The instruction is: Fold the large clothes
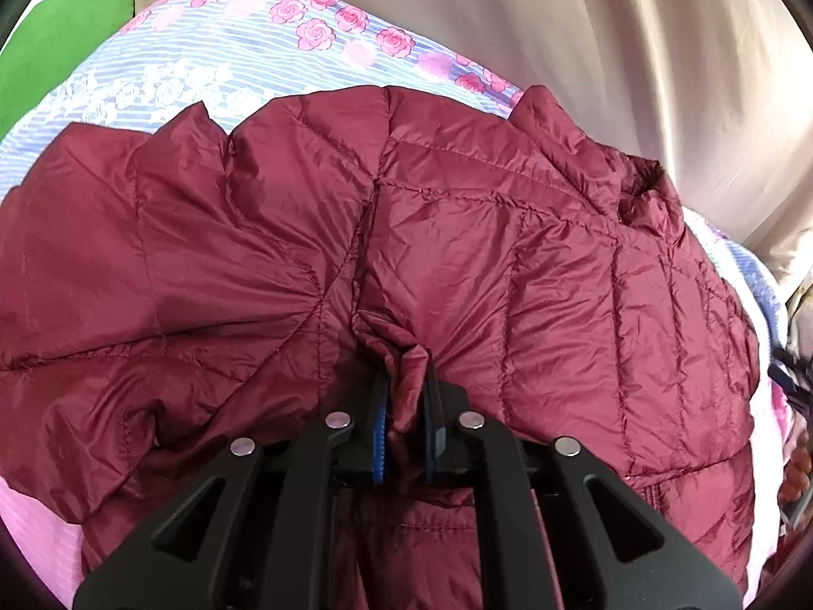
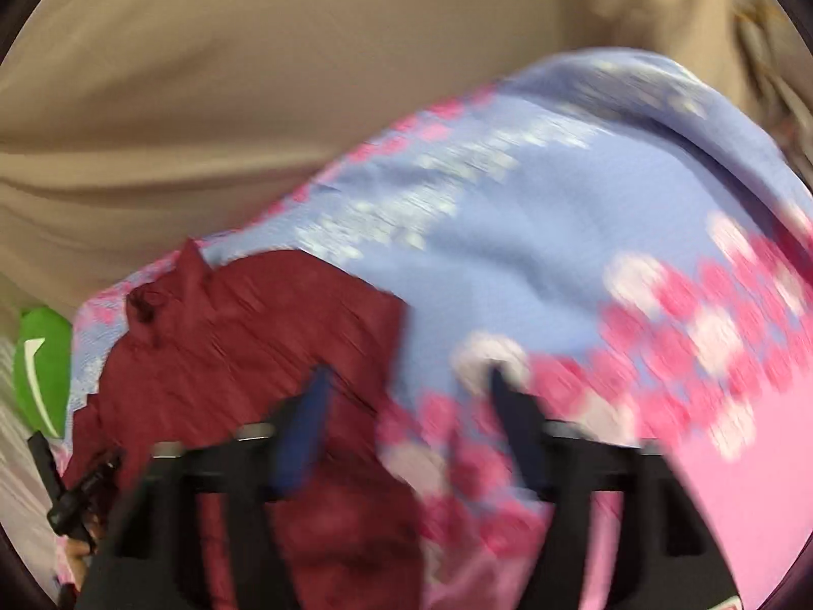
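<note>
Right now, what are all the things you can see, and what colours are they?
puffy jacket: one, dark red, quilted, spread on the flowery sheet
flowery sheet: one, blue stripes with pink and white roses, pink border, under the jacket
curtain-like cloth: beige, hanging behind
green thing: one, green with a white mark, far edge, partly hidden
left tongs: black with blue pads, shut on a pinch of the jacket
right tongs: black with blue pads, open, nothing between them, above the jacket's edge; picture blurred
</note>
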`<action>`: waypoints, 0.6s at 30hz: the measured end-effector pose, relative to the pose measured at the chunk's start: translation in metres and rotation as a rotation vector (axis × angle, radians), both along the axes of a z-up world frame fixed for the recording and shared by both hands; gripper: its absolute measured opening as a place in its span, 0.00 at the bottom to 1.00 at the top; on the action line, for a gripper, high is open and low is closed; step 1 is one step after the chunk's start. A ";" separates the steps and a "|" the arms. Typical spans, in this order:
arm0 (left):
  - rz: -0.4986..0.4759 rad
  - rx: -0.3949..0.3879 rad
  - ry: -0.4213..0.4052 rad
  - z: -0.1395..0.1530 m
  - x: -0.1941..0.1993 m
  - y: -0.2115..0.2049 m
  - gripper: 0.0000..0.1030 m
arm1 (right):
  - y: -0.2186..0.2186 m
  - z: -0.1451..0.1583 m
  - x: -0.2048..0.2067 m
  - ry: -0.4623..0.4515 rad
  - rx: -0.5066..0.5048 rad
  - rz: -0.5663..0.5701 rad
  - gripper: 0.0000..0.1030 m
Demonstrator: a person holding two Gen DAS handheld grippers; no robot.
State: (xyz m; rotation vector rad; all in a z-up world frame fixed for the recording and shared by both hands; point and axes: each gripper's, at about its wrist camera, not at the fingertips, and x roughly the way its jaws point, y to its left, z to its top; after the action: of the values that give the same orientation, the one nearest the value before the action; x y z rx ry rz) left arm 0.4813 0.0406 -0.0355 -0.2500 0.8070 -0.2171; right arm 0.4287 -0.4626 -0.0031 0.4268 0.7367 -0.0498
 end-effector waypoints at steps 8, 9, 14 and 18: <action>-0.001 -0.005 0.000 -0.002 0.000 0.002 0.09 | 0.021 -0.024 0.067 0.105 0.052 0.071 0.23; -0.002 -0.005 -0.001 -0.002 0.000 0.002 0.12 | 0.023 -0.017 0.068 0.082 0.032 0.076 0.12; -0.007 0.006 -0.003 -0.003 -0.001 0.000 0.13 | 0.014 -0.004 0.075 0.008 -0.102 -0.003 0.00; -0.012 0.007 -0.005 -0.003 0.000 0.000 0.15 | -0.001 -0.030 0.079 0.095 -0.134 -0.090 0.00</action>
State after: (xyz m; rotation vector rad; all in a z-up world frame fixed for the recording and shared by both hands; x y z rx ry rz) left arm 0.4810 0.0403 -0.0389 -0.2382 0.8043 -0.2262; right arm 0.5074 -0.4633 -0.0332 0.3307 0.8025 -0.2042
